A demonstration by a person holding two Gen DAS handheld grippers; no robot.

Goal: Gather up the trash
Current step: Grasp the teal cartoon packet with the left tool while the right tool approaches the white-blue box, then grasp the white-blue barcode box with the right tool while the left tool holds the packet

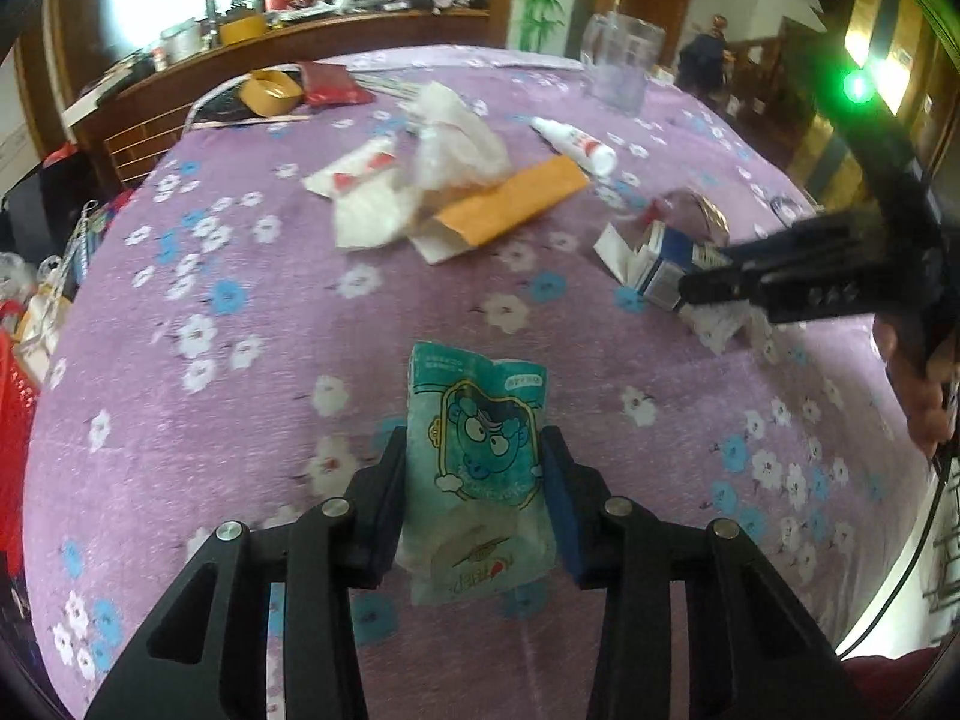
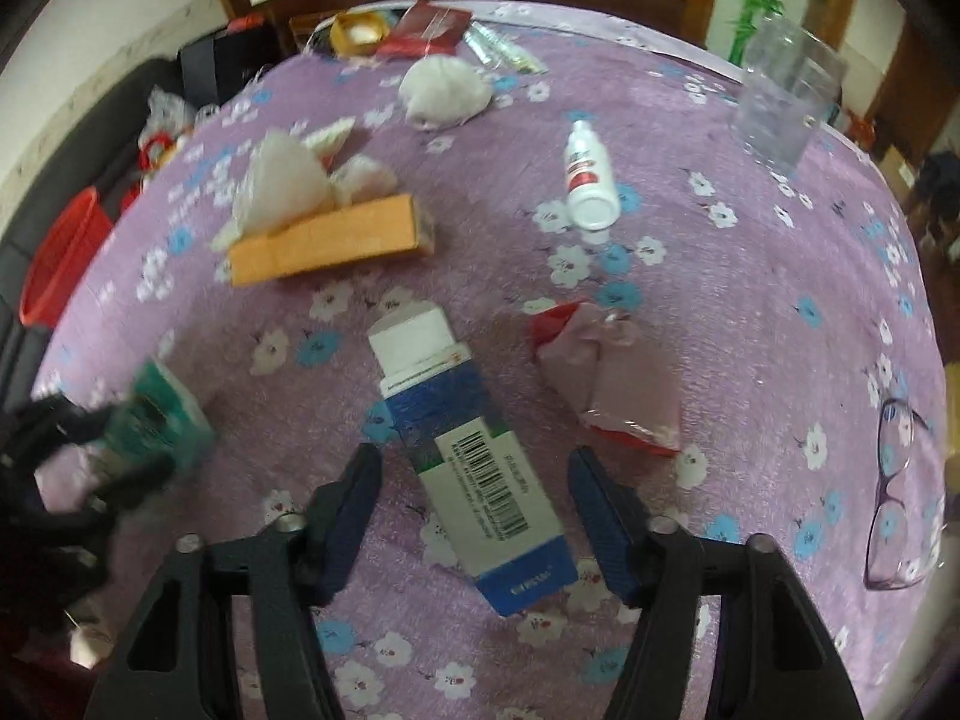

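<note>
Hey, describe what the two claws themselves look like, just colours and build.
Both claws, left and right, are black linkage frames with silver pivot bolts and triangular cutouts. Their fingers carry dark blue pads. From the left view, the right claw shows ribbed black fingers; a green light glows above it.

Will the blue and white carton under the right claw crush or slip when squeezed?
The blue and white carton looks like thin card with its top flap open, so it probably dents easily. Likely light. It lies flat, so it shouldn't roll; the right claw straddles it.
</note>
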